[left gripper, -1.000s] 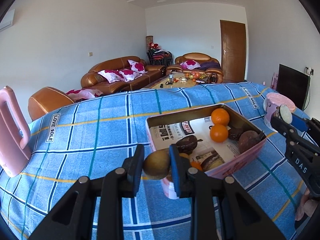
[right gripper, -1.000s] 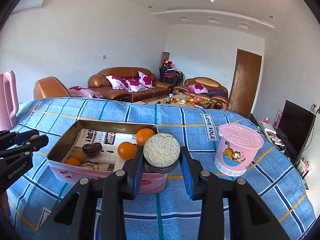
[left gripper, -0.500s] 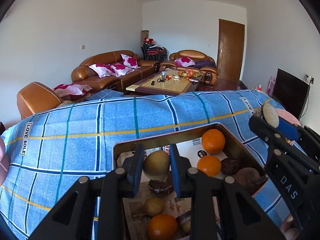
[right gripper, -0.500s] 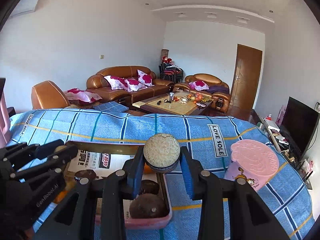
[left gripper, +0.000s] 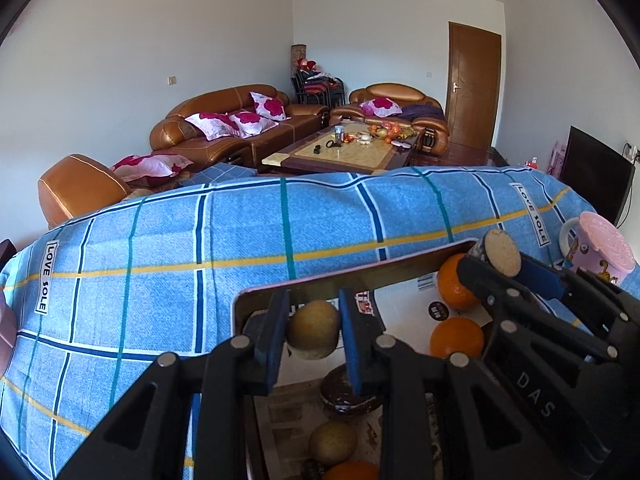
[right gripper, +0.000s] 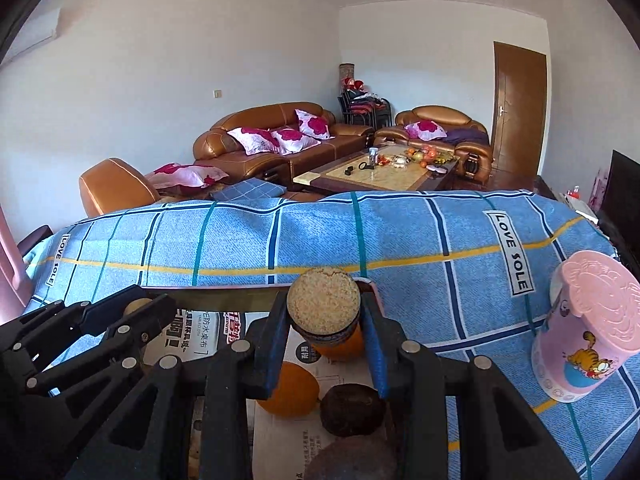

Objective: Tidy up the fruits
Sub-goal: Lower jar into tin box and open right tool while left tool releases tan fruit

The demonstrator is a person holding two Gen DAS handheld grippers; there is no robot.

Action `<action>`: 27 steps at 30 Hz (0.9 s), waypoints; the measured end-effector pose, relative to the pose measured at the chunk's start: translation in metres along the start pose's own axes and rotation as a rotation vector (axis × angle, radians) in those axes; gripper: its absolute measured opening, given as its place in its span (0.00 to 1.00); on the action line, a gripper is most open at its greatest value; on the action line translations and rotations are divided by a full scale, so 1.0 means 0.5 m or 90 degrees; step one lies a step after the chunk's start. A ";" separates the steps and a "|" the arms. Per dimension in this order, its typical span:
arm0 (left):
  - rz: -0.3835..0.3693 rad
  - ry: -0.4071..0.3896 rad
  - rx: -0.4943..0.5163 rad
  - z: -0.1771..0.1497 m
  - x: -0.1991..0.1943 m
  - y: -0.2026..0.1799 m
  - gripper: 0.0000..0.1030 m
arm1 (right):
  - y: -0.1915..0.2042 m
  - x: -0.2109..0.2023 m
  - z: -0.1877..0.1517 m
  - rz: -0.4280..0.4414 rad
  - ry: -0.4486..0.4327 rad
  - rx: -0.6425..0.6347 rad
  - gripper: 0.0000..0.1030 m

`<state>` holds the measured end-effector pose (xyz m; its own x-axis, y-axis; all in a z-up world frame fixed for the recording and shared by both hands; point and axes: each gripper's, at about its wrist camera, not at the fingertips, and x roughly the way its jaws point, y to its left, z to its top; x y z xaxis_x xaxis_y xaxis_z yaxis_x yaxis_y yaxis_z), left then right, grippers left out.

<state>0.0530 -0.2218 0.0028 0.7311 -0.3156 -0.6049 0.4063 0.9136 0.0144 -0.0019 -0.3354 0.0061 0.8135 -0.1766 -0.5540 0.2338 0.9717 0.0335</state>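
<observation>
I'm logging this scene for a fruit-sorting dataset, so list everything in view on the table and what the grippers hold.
tin box: one, pink outside, on the tablecloth, lined with printed paper
oranges: at least three, inside the box
dark brown fruits: at least two, inside the box
tablecloth: one, blue checked
pink cup: one, lidded, right of the box
left gripper: shut on a yellow-brown fruit, above the box
right gripper: shut on a round piece with a pale grainy face, above the box
</observation>
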 end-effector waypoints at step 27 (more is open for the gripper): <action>0.004 0.012 0.005 -0.017 0.005 0.000 0.26 | -0.017 -0.001 -0.017 0.157 0.010 0.049 0.39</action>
<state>0.0503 -0.2203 -0.0054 0.7227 -0.3051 -0.6202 0.4062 0.9134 0.0240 -0.0087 -0.3421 -0.0013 0.8428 0.0675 -0.5339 0.0697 0.9701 0.2327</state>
